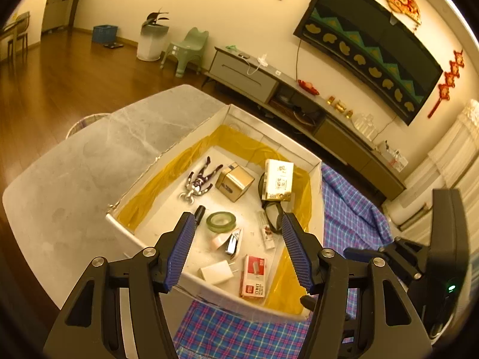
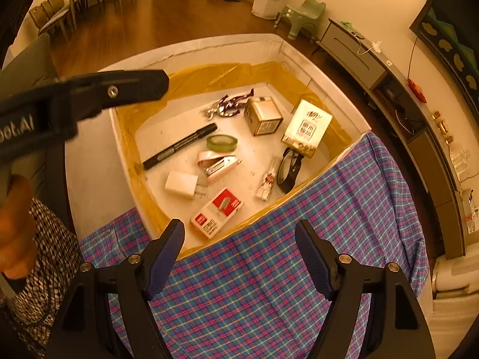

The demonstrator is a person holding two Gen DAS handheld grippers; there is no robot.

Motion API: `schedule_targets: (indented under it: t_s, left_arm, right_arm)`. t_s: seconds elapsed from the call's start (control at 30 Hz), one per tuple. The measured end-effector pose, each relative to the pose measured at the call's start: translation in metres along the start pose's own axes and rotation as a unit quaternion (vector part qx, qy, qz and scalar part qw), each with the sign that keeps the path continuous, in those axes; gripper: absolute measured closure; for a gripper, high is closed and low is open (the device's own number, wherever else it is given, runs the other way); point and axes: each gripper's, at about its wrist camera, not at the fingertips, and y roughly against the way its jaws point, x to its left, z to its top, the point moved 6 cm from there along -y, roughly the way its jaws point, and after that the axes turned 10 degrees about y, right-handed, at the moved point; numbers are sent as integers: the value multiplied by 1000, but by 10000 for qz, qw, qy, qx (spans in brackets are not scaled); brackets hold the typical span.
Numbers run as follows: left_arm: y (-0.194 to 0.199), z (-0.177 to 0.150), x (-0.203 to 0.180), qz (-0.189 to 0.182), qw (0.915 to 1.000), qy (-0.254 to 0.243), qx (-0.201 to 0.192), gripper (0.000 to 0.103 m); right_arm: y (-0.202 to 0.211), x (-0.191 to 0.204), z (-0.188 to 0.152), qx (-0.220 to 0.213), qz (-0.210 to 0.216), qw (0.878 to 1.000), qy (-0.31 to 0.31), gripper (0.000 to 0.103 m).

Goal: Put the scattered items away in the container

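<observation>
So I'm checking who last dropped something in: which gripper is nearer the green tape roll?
Left. The left gripper hovers open over the box, right above the green tape roll. The right gripper hangs open over the plaid cloth, outside the box.

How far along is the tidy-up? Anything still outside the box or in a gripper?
Looks essentially done: the marker, stapler, staple box, charger and tape roll all lie inside the box. Left gripper and right gripper are open and empty. No item shows on the plaid cloth.
</observation>
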Motion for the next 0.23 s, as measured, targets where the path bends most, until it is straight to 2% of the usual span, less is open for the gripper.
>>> schedule_targets:
  t_s: [0.23]
  left_arm:
    - [7, -2, -8, 54, 9997, -198, -97, 40]
  right_arm:
    - [-2, 9, -4, 61, -32, 10000, 65, 26]
